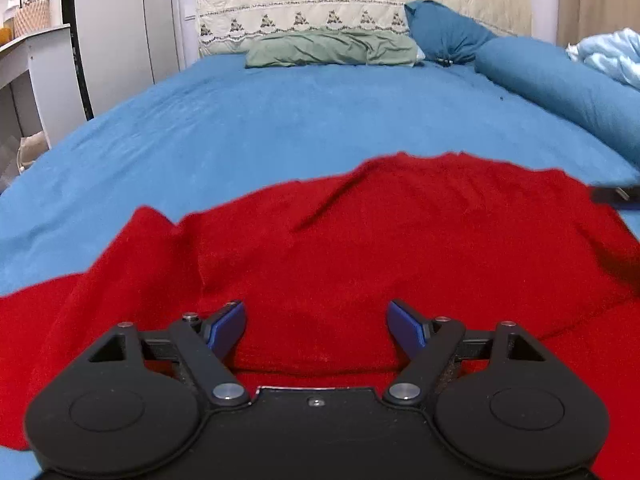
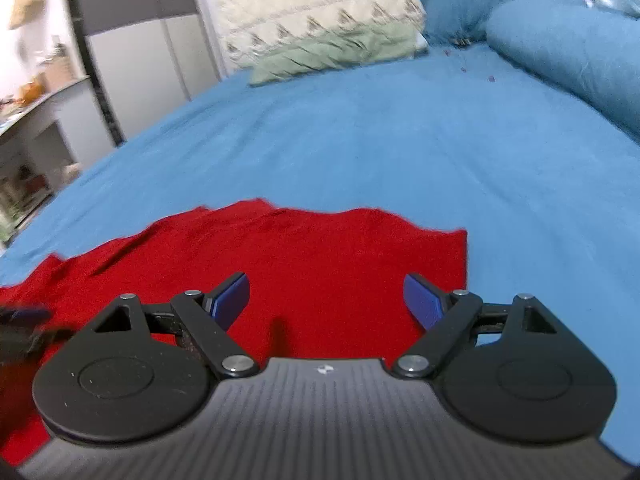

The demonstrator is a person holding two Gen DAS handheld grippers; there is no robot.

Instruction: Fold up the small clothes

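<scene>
A red knit garment [image 1: 360, 240] lies spread on the blue bed sheet [image 1: 280, 120], with a sleeve reaching out to the left and a fold near its front edge. My left gripper [image 1: 316, 326] is open and empty just above the garment's near part. In the right wrist view the same red garment [image 2: 320, 256] lies under my right gripper [image 2: 326, 300], which is open and empty over the garment's right side. The right gripper's tip shows blurred at the right edge of the left wrist view [image 1: 616, 196]. The left gripper shows blurred at the left edge of the right wrist view [image 2: 24, 324].
A green pillow [image 1: 332, 48] and a cream quilted headboard [image 1: 360, 4] stand at the far end. Blue pillows [image 1: 560, 80] and a light blue blanket [image 1: 612, 52] lie at the right. A white shelf unit [image 1: 32, 72] and wardrobe [image 1: 120, 32] stand left of the bed.
</scene>
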